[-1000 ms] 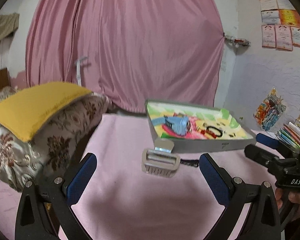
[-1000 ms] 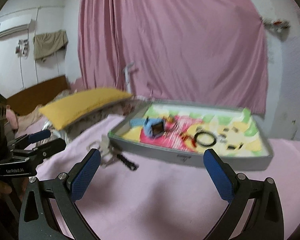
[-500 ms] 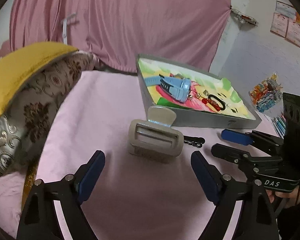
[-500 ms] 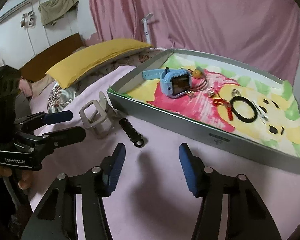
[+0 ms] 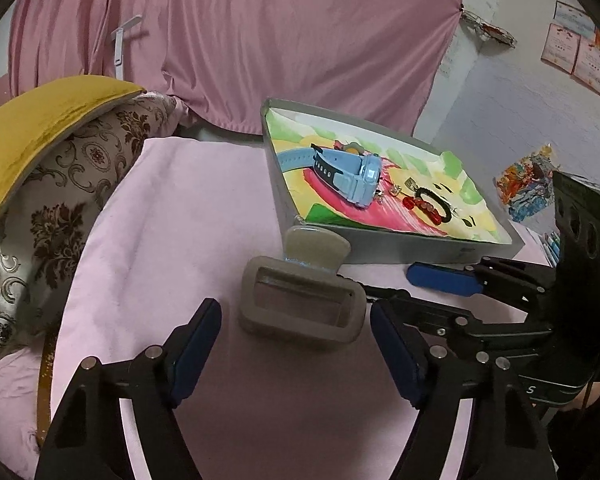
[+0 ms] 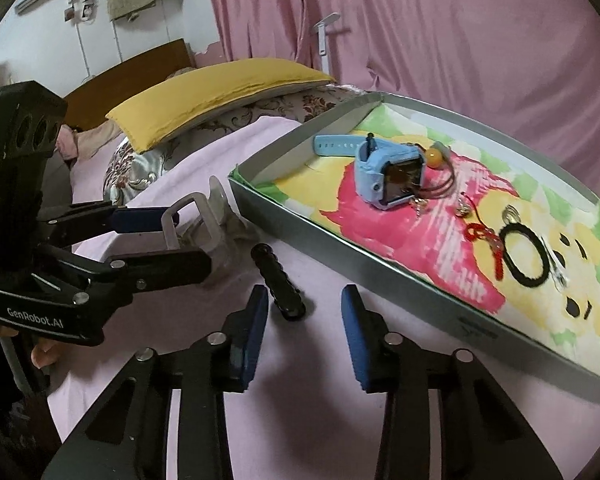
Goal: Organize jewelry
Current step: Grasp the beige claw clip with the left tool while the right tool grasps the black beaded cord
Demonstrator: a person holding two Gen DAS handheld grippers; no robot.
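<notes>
A big pink sheet [image 6: 228,360] covers the bed, and everything sits on it. On the sheet is a wide, flat box [image 6: 380,276] with a bright cartoon picture inside. In the box lie a blue watch [image 6: 388,176], a black ring band [image 6: 524,252], a red beaded piece [image 6: 488,240] and some tiny shiny bits.

Two things are not in the box yet. Both lie on the sheet just beside its near wall. One is a gray hair clip [image 5: 300,300]. The other is a small black beaded stick [image 6: 278,284], maybe a bracelet or a hair tie; I cannot tell which.

The left gripper [image 5: 296,344] points down at the hair clip. The clip lies just ahead of its tips, with its long side going across, from one finger toward the other. The jaws are still fairly wide and closing, but the pads do not touch the clip.

The right gripper [image 6: 304,324] is the nearer one to the black stick. The stick lies just ahead of its tips, with its near end almost between them. Its long side points away from the gripper, tilted a little to the left. These jaws are narrow and closing, and they hold nothing yet.

I think each hand should go forward a little, then pinch. The right one will grab the stick across its thin side.
</notes>
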